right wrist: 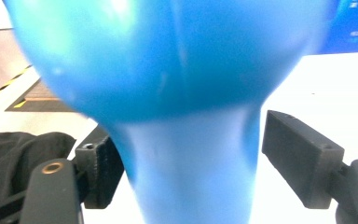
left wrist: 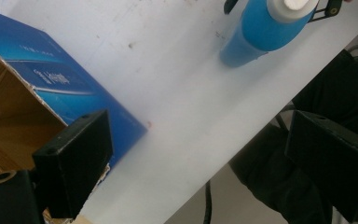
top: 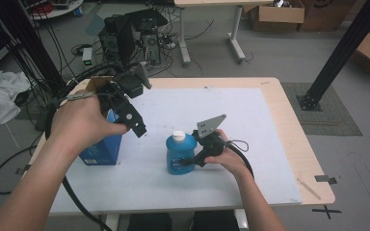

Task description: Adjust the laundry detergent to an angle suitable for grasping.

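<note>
step in hand: looks like the blue bottle (top: 180, 155) is being set down and let go, upright on the surface (top: 250, 144), probably after coming out of the box

right tongs (top: 191, 159): spread apart around the bottle's narrow waist; in the right gripper view a gap is seen on the right side, while the left jaw sits so close that contact can't be ruled out. So released, not squeezing

bottle: standing between the right tongs' jaws, white cap (top: 178, 136) on top

left tongs (top: 138, 129): held up off the surface, jaws apart, nothing gripped

blue box (top: 101, 147): open-topped carton, sitting just under and beside the left tongs, well off to the far side of the bottle from the right tongs

next move, best guess: right tongs to be drawn straight back from the bottle, level, so neither jaw is dragged against it

risk: the bottle could get tipped if a jaw catches the wider belly above the waist
</note>
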Available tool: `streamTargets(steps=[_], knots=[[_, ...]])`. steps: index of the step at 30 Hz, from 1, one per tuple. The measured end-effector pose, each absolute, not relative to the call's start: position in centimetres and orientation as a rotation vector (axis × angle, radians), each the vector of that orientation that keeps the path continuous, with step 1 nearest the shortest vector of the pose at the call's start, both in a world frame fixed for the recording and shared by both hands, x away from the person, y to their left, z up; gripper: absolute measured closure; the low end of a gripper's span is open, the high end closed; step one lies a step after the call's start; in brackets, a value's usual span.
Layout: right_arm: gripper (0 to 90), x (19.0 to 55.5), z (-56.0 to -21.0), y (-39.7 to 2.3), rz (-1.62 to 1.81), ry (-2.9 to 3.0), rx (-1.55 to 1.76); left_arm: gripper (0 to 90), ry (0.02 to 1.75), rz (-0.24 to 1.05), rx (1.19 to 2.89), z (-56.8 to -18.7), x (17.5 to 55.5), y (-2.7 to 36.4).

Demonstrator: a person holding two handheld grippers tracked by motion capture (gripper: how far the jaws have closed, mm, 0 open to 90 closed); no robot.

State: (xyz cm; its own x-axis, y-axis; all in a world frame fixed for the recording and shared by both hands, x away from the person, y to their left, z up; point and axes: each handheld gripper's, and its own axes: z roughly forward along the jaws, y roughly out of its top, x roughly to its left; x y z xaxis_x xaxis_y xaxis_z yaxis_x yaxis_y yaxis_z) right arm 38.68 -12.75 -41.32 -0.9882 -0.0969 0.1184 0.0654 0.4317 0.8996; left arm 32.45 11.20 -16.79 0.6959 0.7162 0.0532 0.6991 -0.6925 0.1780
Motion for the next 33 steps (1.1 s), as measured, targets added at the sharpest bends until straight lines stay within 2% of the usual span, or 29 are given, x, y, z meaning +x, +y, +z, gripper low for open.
streamTargets(steps=[20,33], knots=[[15.7,38.2,-39.5,-18.2,-1.674,-2.605,-0.17,8.3,1.136,0.175,2.757,-16.7,32.5,10.9],[15.1,38.1,-38.5,-22.6,-1.807,-2.673,-0.507,8.3,1.119,0.176,2.76,-16.8,32.5,10.5]])
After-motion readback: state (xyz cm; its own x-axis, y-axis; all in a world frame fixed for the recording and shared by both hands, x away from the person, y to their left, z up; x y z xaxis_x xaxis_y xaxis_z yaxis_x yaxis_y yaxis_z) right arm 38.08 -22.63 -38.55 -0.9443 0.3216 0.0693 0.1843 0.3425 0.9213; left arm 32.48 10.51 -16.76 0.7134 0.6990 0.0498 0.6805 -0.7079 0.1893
